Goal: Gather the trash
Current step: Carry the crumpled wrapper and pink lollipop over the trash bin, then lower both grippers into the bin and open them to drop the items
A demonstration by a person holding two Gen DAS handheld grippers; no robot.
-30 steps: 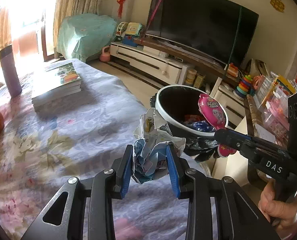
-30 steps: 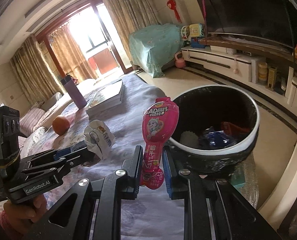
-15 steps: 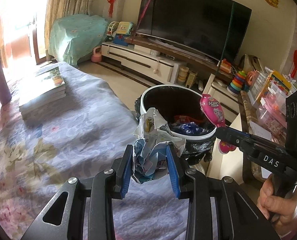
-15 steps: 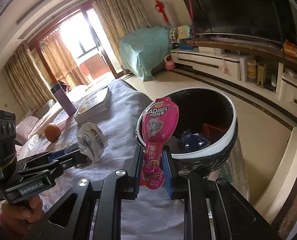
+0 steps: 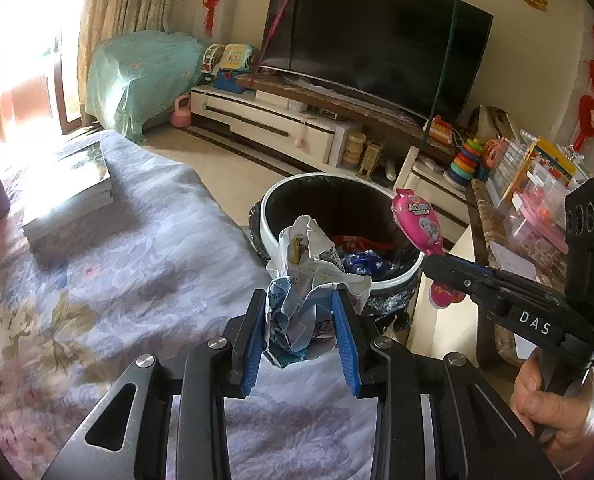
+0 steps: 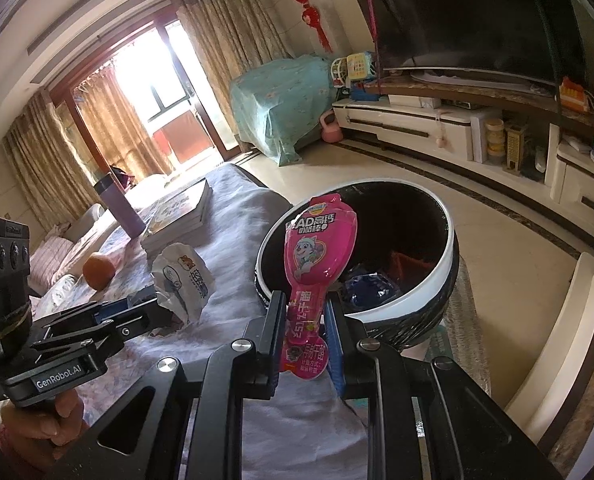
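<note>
While both hands hang near the bin, this is how it stands:

Step in hand: carrying two pieces of trash to the bin; by my judgement neither is yet let go.
Left gripper (image 5: 299, 330): blue fingers (image 5: 253, 332) closed on a crumpled paper wrapper (image 5: 305, 276), held above the flowered cloth of the tabletop (image 5: 109, 280), just short of the bin rim.
Right gripper (image 6: 306, 326): fingers narrow, pinching the lower stem of a pink snack packet (image 6: 317, 256), which stands upright with its broad head in front of the bin mouth.
Bin (image 6: 451, 256): white-rimmed, black-lined, standing off the tabletop's edge, at about 1 o'clock from the left gripper and 1 o'clock from the right; red and blue scraps already lie inside.
Next move: likely carry each load on past the rim until it is over the dark opening, then spread the fingers.
Edges: the tabletop's edge falls away just before the bin; a drop made early would land on cloth or floor.
Open room: clear floor beyond the bin at 12 o'clock; a crowded side shelf (image 5: 537, 216) close at 3 o'clock of the left view; books (image 5: 69, 204) well apart at 10 o'clock.
</note>
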